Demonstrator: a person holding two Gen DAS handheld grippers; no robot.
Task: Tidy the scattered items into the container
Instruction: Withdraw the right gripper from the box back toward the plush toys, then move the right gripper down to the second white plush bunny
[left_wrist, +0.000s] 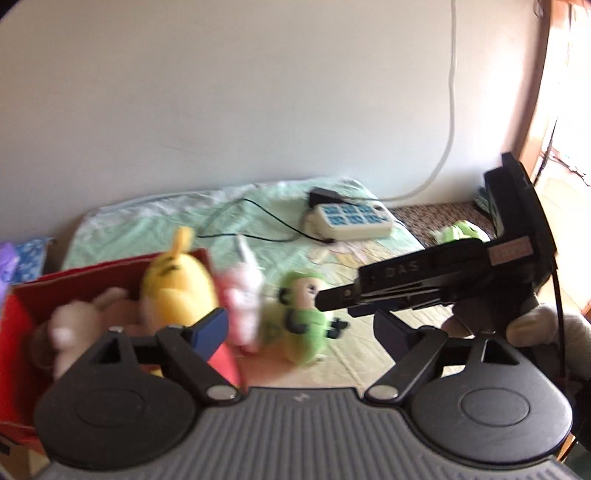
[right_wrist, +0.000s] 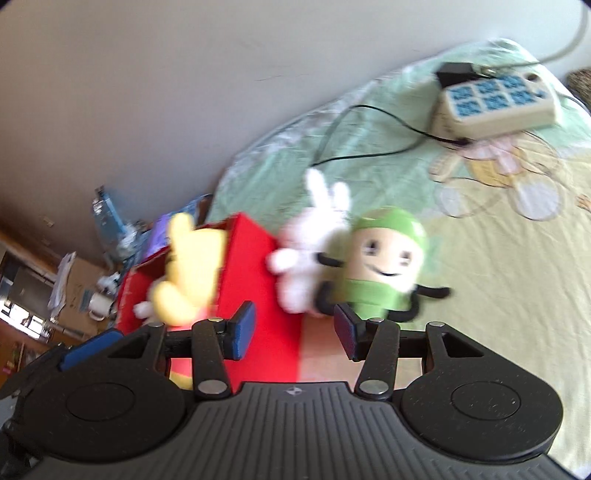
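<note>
A red box (left_wrist: 22, 332) (right_wrist: 255, 273) stands on the bed at the left. A yellow plush (left_wrist: 177, 288) (right_wrist: 192, 273) and a pale pink plush (left_wrist: 81, 321) sit in it. A white bunny plush (left_wrist: 243, 299) (right_wrist: 310, 251) and a green plush figure (left_wrist: 306, 317) (right_wrist: 384, 262) stand on the sheet just right of the box. My left gripper (left_wrist: 299, 332) is open and empty, in front of the bunny and green figure. My right gripper (right_wrist: 293, 332) is open and empty, just before the box corner and the green figure; it shows in the left wrist view (left_wrist: 332, 297) reaching toward the green figure.
A white power strip (left_wrist: 351, 219) (right_wrist: 495, 99) with a black plug and thin cable lies farther back on the green sheet (left_wrist: 184, 221). A white wall is behind. A second green item (left_wrist: 458, 232) lies at the far right. A cluttered desk (right_wrist: 55, 288) is left of the bed.
</note>
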